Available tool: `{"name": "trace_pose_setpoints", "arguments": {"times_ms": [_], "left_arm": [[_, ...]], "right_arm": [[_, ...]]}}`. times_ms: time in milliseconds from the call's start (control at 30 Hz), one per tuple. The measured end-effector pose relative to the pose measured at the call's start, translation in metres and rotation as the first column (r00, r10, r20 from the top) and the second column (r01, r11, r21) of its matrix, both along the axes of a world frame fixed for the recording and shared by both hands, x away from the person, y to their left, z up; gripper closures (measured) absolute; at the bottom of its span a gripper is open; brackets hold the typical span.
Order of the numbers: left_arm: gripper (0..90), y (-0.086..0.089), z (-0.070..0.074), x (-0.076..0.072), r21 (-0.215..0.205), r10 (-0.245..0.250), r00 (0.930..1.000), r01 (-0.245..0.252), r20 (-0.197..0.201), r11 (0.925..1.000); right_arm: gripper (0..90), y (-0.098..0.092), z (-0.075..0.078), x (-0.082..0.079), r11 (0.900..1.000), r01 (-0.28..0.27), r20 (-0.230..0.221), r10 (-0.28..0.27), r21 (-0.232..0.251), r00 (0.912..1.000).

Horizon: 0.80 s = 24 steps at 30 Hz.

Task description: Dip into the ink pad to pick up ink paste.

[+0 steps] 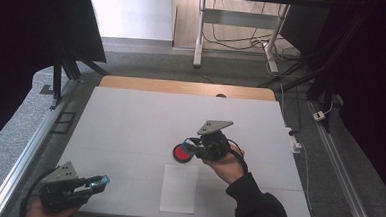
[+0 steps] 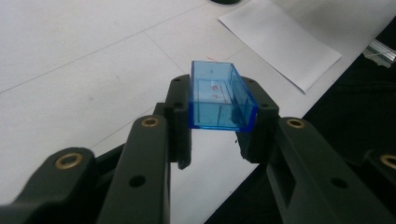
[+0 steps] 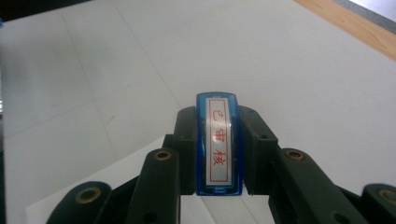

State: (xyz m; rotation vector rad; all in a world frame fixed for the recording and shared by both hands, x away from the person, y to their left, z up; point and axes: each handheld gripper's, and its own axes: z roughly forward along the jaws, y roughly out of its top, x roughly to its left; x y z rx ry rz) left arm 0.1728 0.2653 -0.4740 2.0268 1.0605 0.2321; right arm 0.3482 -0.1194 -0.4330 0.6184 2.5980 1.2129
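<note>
Table (image 1: pixel 130 120) under the high view carries a white surface with a wooden strip along its far edge. Left gripper (image 1: pixel 98 181) sits at about 7 o'clock on that surface, near the front-left corner, held in a hand at the bottom edge; a small blue piece shows at its tips. Right gripper (image 1: pixel 188 147) is near the centre, held by a hand in a dark sleeve (image 1: pixel 256 207) coming in from 5 o'clock. Its tips lie over or just beside a red round pad (image 1: pixel 181 154); contact with the pad cannot be confirmed. White paper sheet (image 1: pixel 179 188) lies at 6 o'clock from the pad, close to the front edge.

Left gripper view: jaws are closed onto a clear blue cap (image 2: pixel 219 95), an open rectangular shell, clamped by its two long sides with the hollow facing the camera. Faint red marks show through its far wall. The paper sheet (image 2: pixel 285 42) lies at 1 o'clock from the cap, well apart.

Right gripper view: jaws are closed onto a blue stamp body (image 3: pixel 219 144), gripped on both long sides and standing between the pads. Its top face carries a silver label with red characters inside a red border. White table surface (image 3: pixel 280 56) lies beyond it.
</note>
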Motion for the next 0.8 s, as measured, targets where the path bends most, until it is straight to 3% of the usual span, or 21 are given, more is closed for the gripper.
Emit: {"name": "trace_pose_setpoints", "arguments": {"times_ms": [467,800], "left_arm": [[68.1,0.001,0.000,0.000,-0.002,0.001,1.0000,-0.001,0.000,1.0000],[68.1,0.001,0.000,-0.001,0.001,0.001,1.0000,-0.001,0.001,1.0000]], "right_arm": [[71.1,0.019,-0.020,0.019,0.996,0.013,-0.014,-0.015,-0.091,0.9998],[71.1,0.025,-0.032,0.027,0.992,0.014,-0.019,-0.016,-0.127,0.9997]]}}
